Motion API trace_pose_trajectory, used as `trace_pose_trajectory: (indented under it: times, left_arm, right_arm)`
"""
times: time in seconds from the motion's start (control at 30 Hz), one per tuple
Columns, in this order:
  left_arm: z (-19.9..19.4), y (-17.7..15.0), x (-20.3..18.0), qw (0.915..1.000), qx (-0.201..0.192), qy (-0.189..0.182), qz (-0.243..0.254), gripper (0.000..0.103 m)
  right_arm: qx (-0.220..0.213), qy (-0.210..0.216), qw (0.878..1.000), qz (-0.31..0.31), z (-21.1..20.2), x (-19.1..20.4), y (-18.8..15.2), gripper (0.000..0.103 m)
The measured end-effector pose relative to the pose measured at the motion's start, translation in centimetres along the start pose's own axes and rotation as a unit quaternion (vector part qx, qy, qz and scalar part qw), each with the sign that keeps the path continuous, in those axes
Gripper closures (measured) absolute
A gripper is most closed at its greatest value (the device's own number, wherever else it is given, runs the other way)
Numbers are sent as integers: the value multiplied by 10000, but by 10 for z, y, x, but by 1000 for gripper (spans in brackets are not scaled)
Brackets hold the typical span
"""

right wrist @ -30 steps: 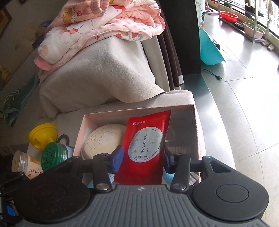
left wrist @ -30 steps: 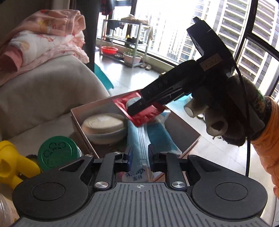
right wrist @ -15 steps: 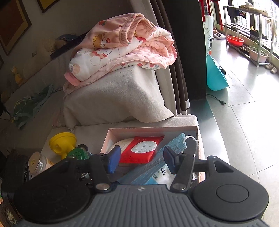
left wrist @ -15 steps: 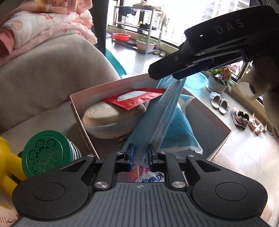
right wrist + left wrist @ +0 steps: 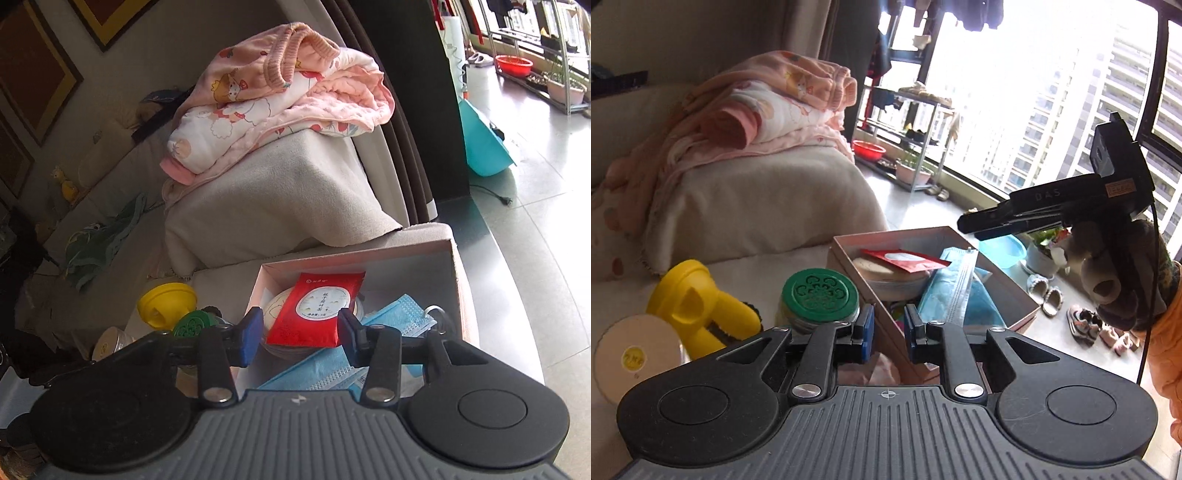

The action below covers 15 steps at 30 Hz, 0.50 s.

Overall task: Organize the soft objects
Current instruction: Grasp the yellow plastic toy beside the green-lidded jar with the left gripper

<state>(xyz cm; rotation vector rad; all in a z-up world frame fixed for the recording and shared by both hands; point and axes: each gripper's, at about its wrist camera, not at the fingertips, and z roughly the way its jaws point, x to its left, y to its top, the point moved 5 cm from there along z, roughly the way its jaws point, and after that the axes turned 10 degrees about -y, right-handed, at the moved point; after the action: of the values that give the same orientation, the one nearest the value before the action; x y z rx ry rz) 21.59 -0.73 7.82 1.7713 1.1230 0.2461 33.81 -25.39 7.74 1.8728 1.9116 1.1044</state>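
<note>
Left gripper (image 5: 888,328) has let go of the mask (image 5: 951,286) and backed off, narrowly parted, empty; right gripper (image 5: 301,338) closing on nothing; pouch (image 5: 316,308) and mask now lie in the box (image 5: 458,280), both stowed.

The left gripper (image 5: 889,328) tilts downward, jaws narrowly apart and empty. The right gripper (image 5: 300,334), in a gloved hand (image 5: 1115,273), points down, jaws closing, nothing between.
</note>
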Motion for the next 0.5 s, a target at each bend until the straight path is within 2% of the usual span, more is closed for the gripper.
trace_pose_trajectory:
  times: [0.07, 0.13, 0.23, 0.3, 0.4, 0.5]
  left_arm:
    - [-21, -11, 5, 9998, -139, 152, 33, 84]
    - [-39, -24, 9, 9994, -201, 275, 30, 84]
    - [-57, -46, 14, 9991, -53, 398, -110, 84]
    - [-64, -56, 23, 9982, 90, 539, -254, 84]
    - [-77, -59, 29, 9981, 104, 553, -261, 84]
    - [-96, -36, 33, 9987, -83, 445, -214, 84]
  right_arm:
    - [-289, -345, 9987, -238, -19, 6, -4, 47]
    - [-437, -587, 9962, -468, -32, 14, -15, 45]
    - [-623, -875, 9913, -765, -46, 29, -35, 44]
    - [-1002, -1033, 9852, -932, -56, 41, -48, 44]
    - [-1549, -962, 9749, -1276, -71, 64, -59, 33]
    - [-1394, -880, 9722, -1663, -74, 93, -56, 33]
